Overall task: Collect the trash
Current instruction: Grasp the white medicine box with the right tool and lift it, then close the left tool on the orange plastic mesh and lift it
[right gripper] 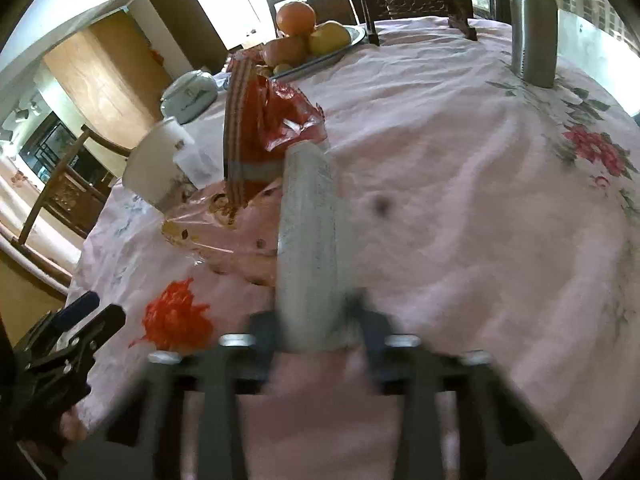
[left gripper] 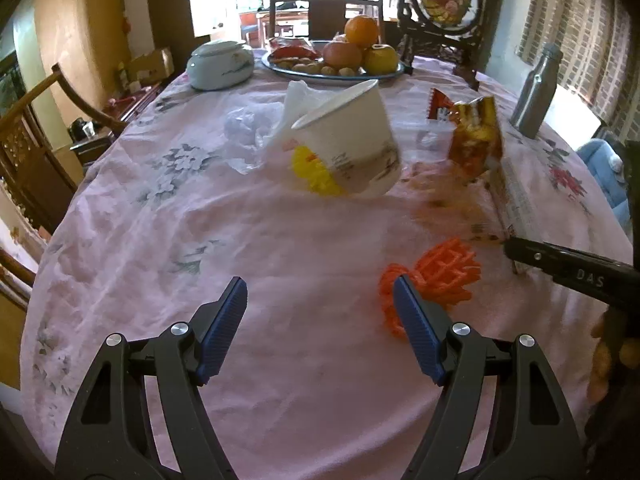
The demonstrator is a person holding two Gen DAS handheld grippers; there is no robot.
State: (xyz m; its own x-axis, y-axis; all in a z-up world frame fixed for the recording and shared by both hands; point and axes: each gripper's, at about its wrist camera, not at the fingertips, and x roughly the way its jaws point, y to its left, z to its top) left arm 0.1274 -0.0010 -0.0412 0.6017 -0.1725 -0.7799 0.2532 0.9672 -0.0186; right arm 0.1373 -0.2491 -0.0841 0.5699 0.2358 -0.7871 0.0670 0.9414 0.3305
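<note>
Left gripper (left gripper: 320,312): fingers spread wide, nothing between them, above the pink floral cloth of the counter (left gripper: 200,240).
Right gripper (right gripper: 316,336): blurred; fingers pinching the near end of one long silvery wrapper (right gripper: 308,240).
Wrapper position: runs forward from the right fingers, far end near a red snack bag (right gripper: 276,120); whether it touches the cloth I cannot tell.
Trash count, left view: one white paper cup (left gripper: 352,136) tipped over, one crumpled clear plastic piece (left gripper: 248,132), one gold-and-red bag (left gripper: 476,140).
Lattice toys: two, one orange (left gripper: 440,276) just beside the left gripper's right finger, one yellow (left gripper: 312,168) against the cup.
Other items: one grey bottle (left gripper: 536,92) upright, one fruit plate (left gripper: 332,74), one lidded ceramic bowl (left gripper: 220,66).
</note>
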